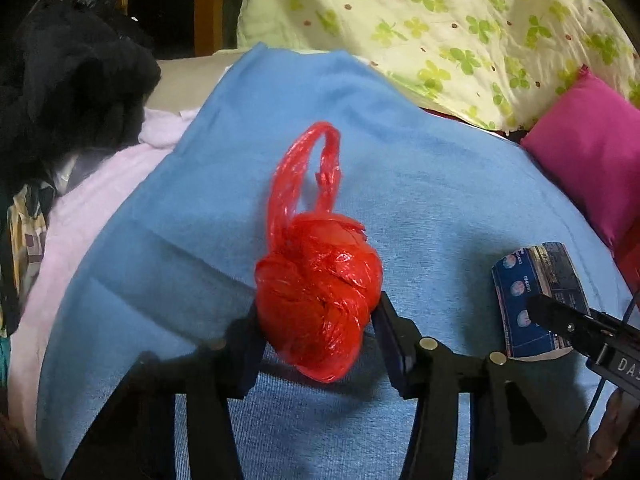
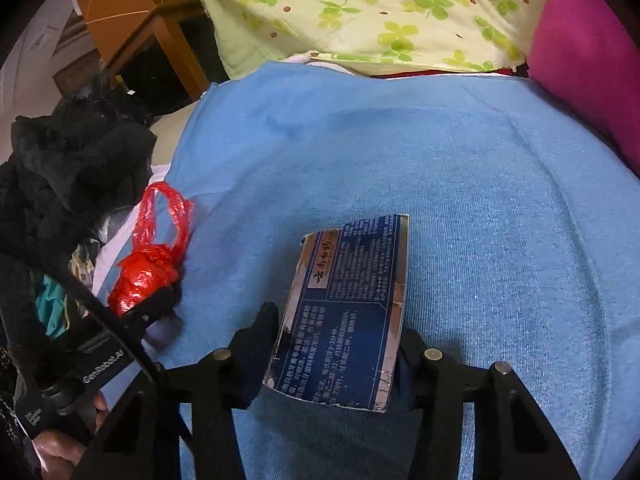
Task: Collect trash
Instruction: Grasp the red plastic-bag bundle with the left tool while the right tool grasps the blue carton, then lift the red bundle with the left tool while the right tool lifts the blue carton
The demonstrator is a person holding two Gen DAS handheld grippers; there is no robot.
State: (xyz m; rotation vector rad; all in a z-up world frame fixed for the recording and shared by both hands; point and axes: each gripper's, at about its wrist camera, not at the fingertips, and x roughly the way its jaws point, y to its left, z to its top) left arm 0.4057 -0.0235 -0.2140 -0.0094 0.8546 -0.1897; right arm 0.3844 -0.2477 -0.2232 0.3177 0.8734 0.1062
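Note:
A knotted red plastic bag (image 1: pixel 318 304) with a loop handle lies on the blue blanket (image 1: pixel 420 184). My left gripper (image 1: pixel 318 334) is shut on the bag's balled part, a pad pressing each side. A piece of blue printed carton (image 2: pixel 344 312) lies on the same blanket, and my right gripper (image 2: pixel 334 360) is shut on its near end, pads against both long edges. The right wrist view shows the red bag (image 2: pixel 144 276) at left with the left gripper on it. In the left wrist view the carton (image 1: pixel 536 296) and the right gripper (image 1: pixel 560 322) appear at the right edge.
A black garment (image 1: pixel 76 92) is heaped at the left over a pale pink cloth (image 1: pixel 92 200). A clover-print quilt (image 1: pixel 460 28) lies beyond the blanket and a magenta pillow (image 1: pixel 592 152) at the right. Wooden furniture (image 2: pixel 152 24) stands behind. A person's hand (image 2: pixel 60 452) holds the left gripper.

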